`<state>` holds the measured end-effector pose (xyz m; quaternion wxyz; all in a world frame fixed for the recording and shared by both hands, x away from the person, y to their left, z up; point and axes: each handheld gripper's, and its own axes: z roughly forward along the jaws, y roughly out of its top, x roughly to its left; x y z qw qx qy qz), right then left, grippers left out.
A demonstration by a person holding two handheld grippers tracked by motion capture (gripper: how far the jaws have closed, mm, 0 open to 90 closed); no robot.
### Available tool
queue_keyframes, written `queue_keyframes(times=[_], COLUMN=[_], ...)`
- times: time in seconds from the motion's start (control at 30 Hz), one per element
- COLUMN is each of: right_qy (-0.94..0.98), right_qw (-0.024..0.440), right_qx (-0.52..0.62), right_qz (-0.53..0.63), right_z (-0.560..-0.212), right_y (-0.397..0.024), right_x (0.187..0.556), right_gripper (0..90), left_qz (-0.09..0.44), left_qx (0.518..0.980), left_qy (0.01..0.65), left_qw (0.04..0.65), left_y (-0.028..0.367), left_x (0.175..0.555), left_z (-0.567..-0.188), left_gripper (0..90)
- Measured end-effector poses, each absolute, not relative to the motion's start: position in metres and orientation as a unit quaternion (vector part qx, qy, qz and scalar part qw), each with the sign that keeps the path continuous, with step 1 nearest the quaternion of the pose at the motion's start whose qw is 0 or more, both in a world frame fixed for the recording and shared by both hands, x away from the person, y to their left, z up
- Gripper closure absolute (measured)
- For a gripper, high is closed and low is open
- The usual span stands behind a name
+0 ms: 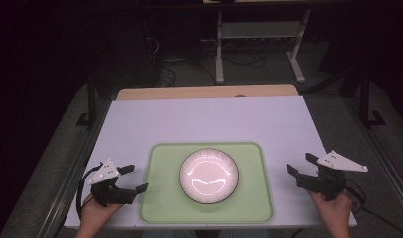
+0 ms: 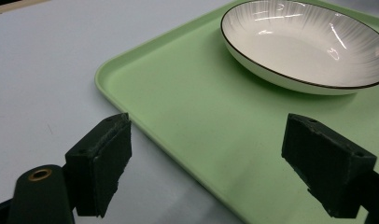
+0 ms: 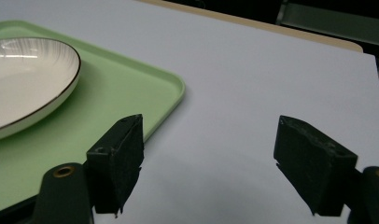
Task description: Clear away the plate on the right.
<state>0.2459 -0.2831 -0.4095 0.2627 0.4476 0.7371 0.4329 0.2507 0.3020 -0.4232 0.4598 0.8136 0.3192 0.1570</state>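
My forearms are cut off at the bottom of the high view; the room beyond the table is too dark to read. One green tray, one white plate at its centre, two grippers. My left gripper sits just left of the tray, my right gripper well right of it — both low, angled inward, jaws spread, holding nothing.

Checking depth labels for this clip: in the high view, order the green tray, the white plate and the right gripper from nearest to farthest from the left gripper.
1. Flat green plastic tray: its left edge lies just right of the left gripper.
2. Round white ceramic plate with a dark rim: at the tray's centre.
3. Right gripper: beyond the tray's right edge.
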Motion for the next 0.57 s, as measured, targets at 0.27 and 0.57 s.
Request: queue_keyframes(times=[0.27, 0.57], right_qy=[0.737, 0.738], right_qw=[0.262, 0.264], right_qx=[0.443, 0.441], right_qz=[0.439, 0.437], right_z=[-0.4122, -0.4128], right_y=[-0.2859, -0.2839], right_x=[0.2382, 0.2378], right_gripper=[21.6, 21.6], left_qz=[0.158, 0.157], left_qx=[0.814, 0.814], left_qy=[0.317, 0.316], left_qw=[0.461, 0.462], left_y=[0.3014, 0.3019], left_x=[0.2499, 0.2510], left_z=[-0.4223, -0.4225], left_gripper=[15.7, 15.7])
